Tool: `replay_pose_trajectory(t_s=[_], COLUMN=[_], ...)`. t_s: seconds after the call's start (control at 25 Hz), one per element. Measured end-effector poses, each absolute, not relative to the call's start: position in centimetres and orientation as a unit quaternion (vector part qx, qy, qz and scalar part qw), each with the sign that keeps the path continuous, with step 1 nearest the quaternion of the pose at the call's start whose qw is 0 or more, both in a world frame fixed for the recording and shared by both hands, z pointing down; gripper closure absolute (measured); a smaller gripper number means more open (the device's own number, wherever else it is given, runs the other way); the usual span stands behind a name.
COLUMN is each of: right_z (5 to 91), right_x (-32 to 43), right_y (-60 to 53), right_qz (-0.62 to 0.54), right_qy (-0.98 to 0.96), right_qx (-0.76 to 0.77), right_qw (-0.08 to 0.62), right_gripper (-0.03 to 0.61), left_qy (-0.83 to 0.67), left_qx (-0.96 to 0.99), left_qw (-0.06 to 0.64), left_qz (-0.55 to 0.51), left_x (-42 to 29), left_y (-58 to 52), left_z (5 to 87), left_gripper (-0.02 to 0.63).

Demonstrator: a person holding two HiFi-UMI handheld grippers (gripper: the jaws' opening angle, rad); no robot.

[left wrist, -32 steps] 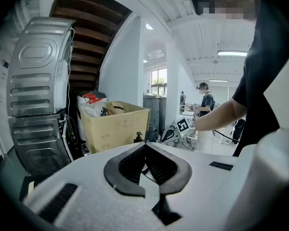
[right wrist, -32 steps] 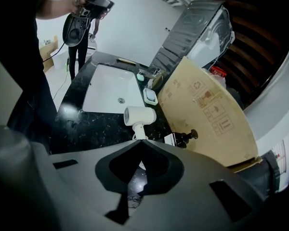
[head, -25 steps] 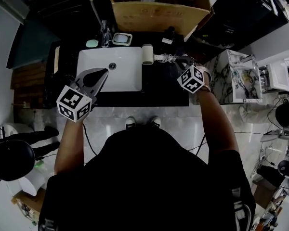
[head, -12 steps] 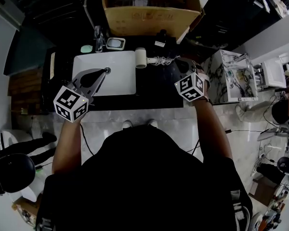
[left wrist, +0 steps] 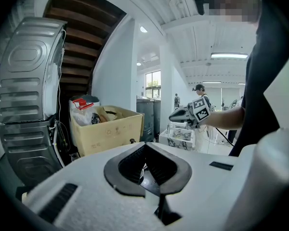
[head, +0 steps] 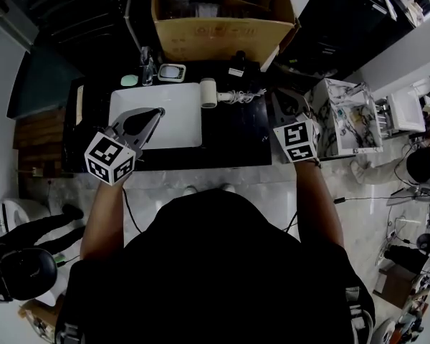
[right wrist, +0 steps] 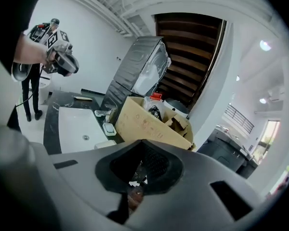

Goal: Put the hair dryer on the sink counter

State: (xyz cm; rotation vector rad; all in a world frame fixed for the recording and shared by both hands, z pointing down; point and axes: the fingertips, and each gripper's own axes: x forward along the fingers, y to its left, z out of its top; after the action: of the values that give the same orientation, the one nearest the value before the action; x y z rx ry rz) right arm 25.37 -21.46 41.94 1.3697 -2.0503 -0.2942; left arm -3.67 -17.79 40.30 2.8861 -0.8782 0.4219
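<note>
The left claw [left wrist: 145, 148] is pressed together, its dark pads meeting at the tips with nothing between them. The right claw [right wrist: 142, 143] is likewise closed and empty. In the head view the left claw hangs over the front-left part of the white basin [head: 180, 120], its marker cube [head: 109, 158] toward the person. The right claw is out past the right end of the dark counter [head: 236, 131], its own cube [head: 297, 140] beside a marble-patterned cabinet [head: 344, 117]. Neither claw touches anything. The dryer [head: 209, 92] lies on the counter just beside the basin's back-right corner, its white barrel pointing toward the front edge. Its cord [head: 238, 96] is bunched on the counter to the right. The dryer is well apart from the left claw and nearer the right claw, which is off to its right. Behind the basin stand a tap [head: 145, 67] and a soap dish [head: 172, 71], side by side. Further back, an open cardboard box [head: 222, 31] full of mixed items rests against the back of the counter. The right gripper view takes in the same basin, soap dish and box beyond its closed pads.
</note>
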Motion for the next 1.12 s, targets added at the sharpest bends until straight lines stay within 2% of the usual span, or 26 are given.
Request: replay_pose_trajectory(t_s=[0.48, 1.12], right_z=[37.4, 35.0], right_x=[29.4, 31.7], right_y=[-20.0, -18.2], right_qz=[-0.062, -0.047], right_qy=[-0.771, -0.767], right_qx=[0.588, 0.606], right_qw=[0.237, 0.204], right_gripper=[0.569, 0.569], left_qy=[-0.278, -0.282], left_qx=[0.950, 0.950], left_qw=[0.037, 0.021], left_qz=[0.137, 0.130], left_x=[-2.0, -0.5], left_y=[-17.8, -18.0], left_z=[39.6, 38.8], left_gripper=[0.600, 0.600])
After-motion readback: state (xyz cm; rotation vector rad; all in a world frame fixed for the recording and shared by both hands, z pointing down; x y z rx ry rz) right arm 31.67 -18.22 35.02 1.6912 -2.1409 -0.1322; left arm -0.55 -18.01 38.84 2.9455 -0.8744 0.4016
